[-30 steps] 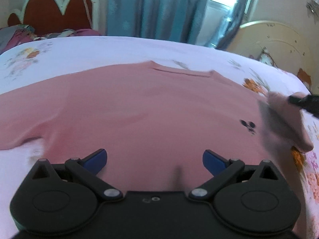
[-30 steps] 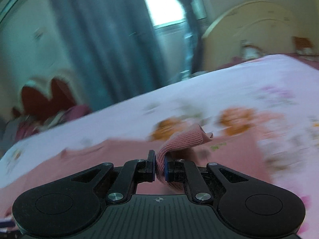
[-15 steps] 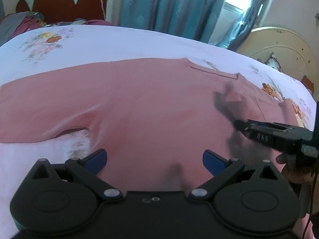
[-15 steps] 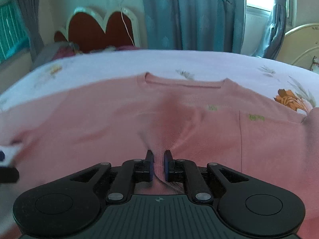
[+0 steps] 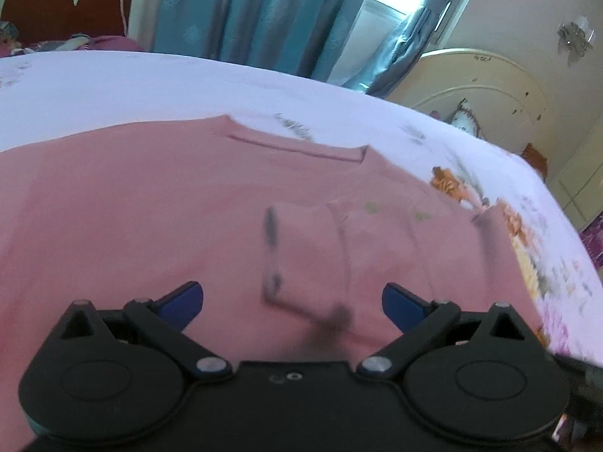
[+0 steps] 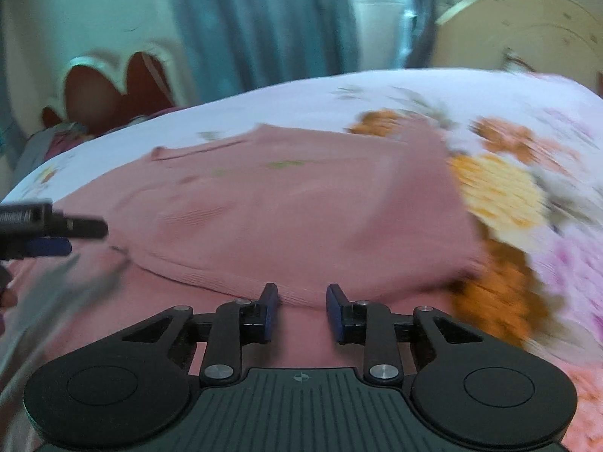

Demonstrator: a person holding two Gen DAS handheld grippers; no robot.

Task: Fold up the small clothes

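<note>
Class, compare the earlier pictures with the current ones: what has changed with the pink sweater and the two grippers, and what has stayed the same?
The right gripper has let go of the sleeve it was pinching; the sleeve now lies folded across the pink sweater. Its jaws are closing again with nothing gripped. Unchanged: the left gripper is open and empty, and the sweater lies flat on the floral bedsheet.

Left tool (image 5: 292, 303) wide open; right tool (image 6: 302, 310) closing, nothing betw. jaws.

dusty-pink knit sweater (image 5: 150, 218); white bedsheet (image 6: 520, 196) with orange, yellow, purple floral print; teal curtains (image 5: 241, 11); cream headboard (image 5: 490, 83)
</note>
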